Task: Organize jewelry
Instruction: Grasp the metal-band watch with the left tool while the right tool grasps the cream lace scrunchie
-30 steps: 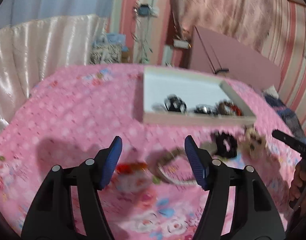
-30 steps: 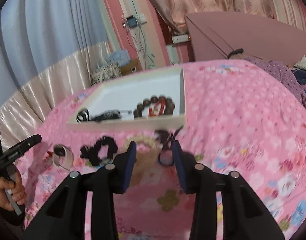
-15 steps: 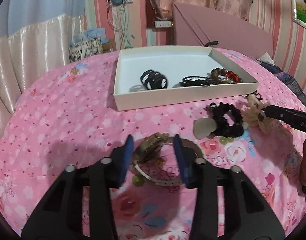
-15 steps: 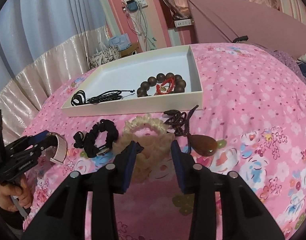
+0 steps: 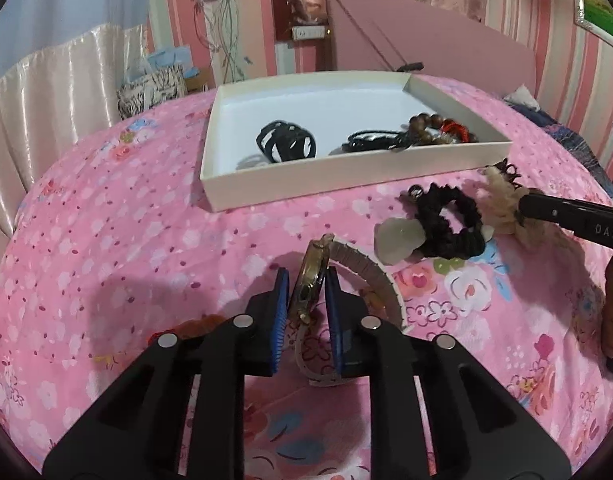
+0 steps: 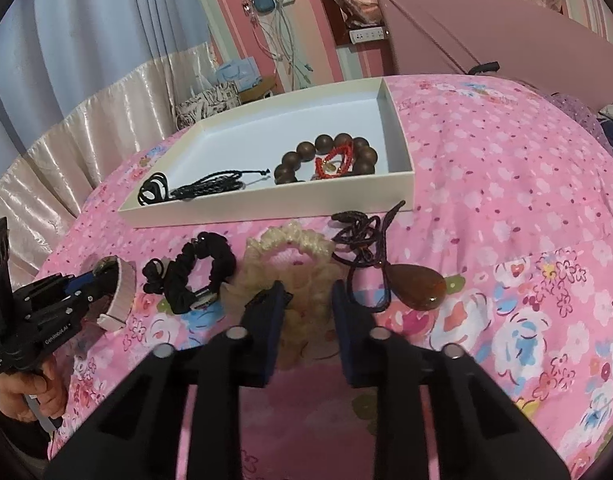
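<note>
Clamping a gold-cased wristwatch (image 5: 308, 280) by its case, the left gripper (image 5: 306, 292) holds it edge-on just above the pink floral bedspread (image 5: 126, 248), its pale band curving off to the right. Closing narrowly around a cream scrunchie (image 6: 290, 256), the right gripper (image 6: 308, 296) has a black scrunchie (image 6: 198, 276) just to its left and an amber pendant (image 6: 420, 288) on a dark cord to its right. Beyond these lies the white tray (image 6: 266, 214), holding a wooden bead bracelet (image 6: 326, 156), a red bracelet (image 6: 334, 162) and black cords (image 6: 194, 190).
</note>
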Available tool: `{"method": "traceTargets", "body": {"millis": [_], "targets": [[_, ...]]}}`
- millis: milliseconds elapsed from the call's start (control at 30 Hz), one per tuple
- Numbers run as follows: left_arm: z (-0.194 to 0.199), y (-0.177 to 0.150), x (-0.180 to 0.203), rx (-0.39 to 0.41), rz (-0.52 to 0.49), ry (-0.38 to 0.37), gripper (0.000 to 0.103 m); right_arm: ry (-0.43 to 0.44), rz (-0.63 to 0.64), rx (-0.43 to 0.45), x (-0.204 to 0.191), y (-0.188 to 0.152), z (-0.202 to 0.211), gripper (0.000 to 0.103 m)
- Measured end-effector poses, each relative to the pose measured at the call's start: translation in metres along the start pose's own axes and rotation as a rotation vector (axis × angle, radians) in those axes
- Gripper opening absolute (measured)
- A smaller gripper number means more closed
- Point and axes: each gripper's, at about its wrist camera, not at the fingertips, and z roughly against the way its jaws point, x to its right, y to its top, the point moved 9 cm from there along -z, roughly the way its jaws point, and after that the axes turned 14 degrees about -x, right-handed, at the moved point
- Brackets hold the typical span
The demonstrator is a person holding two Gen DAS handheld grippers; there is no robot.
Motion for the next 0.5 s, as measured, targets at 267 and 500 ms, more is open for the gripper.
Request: {"method": "traceTargets", "body": {"millis": [267, 500], "targets": [[-0.005, 0.000, -0.008, -0.013, 0.060, -0.052, 0.011, -0.017, 0.005, -0.019, 0.002, -0.001, -0.005, 0.006], [0.014, 0.002, -0.010, 0.045, 0.083, -0.057, 0.010, 0.068, 0.053, 0.103, -0.016, 0.006, 0.032, 0.004]]}}
